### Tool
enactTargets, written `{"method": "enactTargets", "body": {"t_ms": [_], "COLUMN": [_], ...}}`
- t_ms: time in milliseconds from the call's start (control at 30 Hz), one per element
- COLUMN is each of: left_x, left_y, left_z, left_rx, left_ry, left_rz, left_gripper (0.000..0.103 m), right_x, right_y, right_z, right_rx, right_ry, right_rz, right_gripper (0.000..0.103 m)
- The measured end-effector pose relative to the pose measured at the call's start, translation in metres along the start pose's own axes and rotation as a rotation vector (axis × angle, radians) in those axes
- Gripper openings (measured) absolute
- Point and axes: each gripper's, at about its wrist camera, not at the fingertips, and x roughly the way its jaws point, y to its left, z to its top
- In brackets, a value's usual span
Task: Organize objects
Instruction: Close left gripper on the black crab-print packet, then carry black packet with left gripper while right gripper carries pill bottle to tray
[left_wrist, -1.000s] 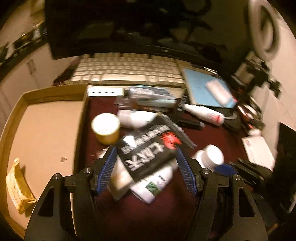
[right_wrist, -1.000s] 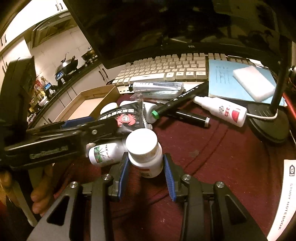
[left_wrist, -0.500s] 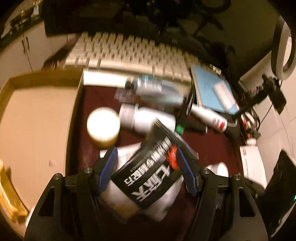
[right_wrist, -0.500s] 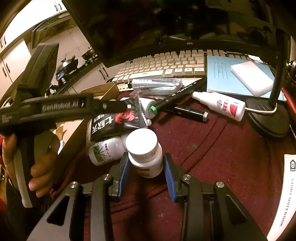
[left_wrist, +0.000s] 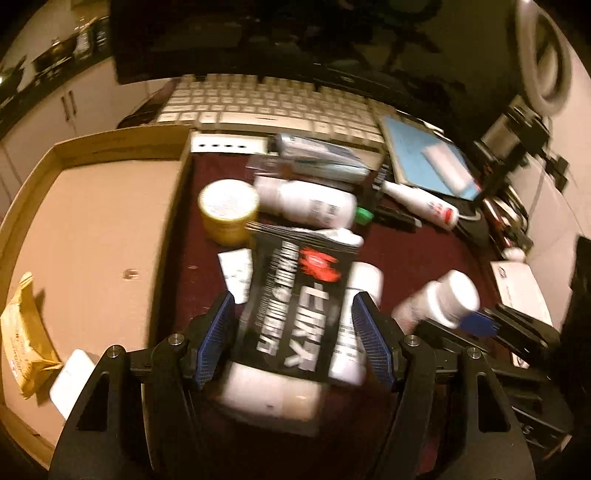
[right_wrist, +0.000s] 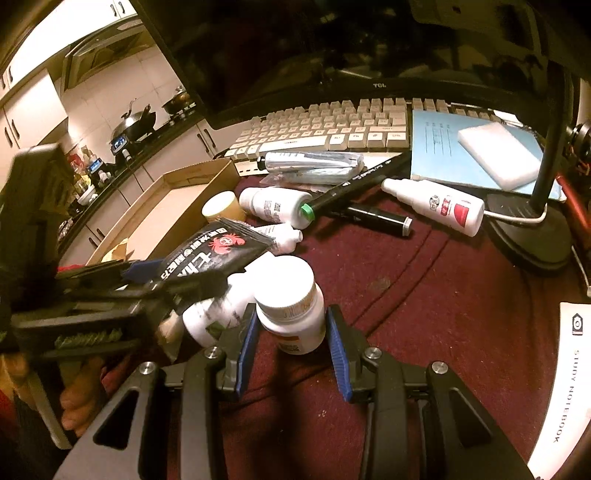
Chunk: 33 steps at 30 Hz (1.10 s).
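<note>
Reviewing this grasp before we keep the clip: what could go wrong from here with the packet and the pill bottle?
1. The black packet sits between the left gripper pads, over loose white bottles; lifting it may drag or roll them.
2. The right gripper is shut on the pill bottle near its cap, so it might tilt or slip.
3. The grippers are close together and could collide.
</note>
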Motion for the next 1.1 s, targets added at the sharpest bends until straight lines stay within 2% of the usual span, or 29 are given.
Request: {"method": "enactTargets", "body": {"t_ms": [133, 167, 233, 300, 333, 367, 400, 467, 800, 1000, 1100], "left_x": [0.006, 0.007, 0.006, 0.003, 0.003, 0.005, 0.004, 0.002, -0.039, -0.074, -0.089], "left_y": [0.006, 0.002, -0.002, -0.006, -0.007, -0.007, -0.006, -0.007, 0.001, 0.018, 0.028], "left_z": [-0.004, -0.006, -0.011, -0.015, -0.017, -0.017, -0.018, -0.019, -0.028, -0.028, -0.031], "left_rx": [0.017, 0.048, 0.064, 0.08, 0.082, 0.068, 0.056, 0.037, -0.087, -0.162, -0.187], "left_ry": [0.029, 0.027, 0.04, 0.034, 0.043, 0.055, 0.05, 0.03, -0.119, -0.202, -0.23], "left_rz": [0.025, 0.036, 0.013, 0.026, 0.028, 0.035, 0.041, 0.045, 0.027, 0.002, 0.019], "left_gripper": [0.066, 0.065, 0.062, 0.056, 0.048, 0.043, 0.043, 0.039, 0.038, 0.038, 0.038], "right_x": [-0.003, -0.003, -0.002, -0.002, -0.002, -0.003, -0.002, -0.001, -0.01, -0.022, -0.023], "right_y": [0.001, 0.001, 0.002, 0.004, 0.004, 0.003, 0.002, 0.0, -0.003, 0.022, 0.04], "right_z": [-0.001, 0.0, 0.0, 0.0, 0.0, 0.001, 0.001, 0.0, 0.001, 0.01, 0.014], "right_rx": [-0.003, -0.001, -0.003, -0.006, -0.006, -0.005, -0.006, -0.003, 0.02, -0.029, -0.055], "right_ry": [-0.005, -0.003, 0.001, 0.0, -0.003, -0.004, -0.003, 0.0, -0.039, -0.087, -0.094], "right_rz": [-0.01, -0.01, -0.009, -0.012, -0.014, -0.017, -0.02, -0.025, -0.016, 0.018, 0.042], "right_gripper": [0.036, 0.036, 0.036, 0.036, 0.036, 0.036, 0.036, 0.036, 0.036, 0.036, 0.036]}}
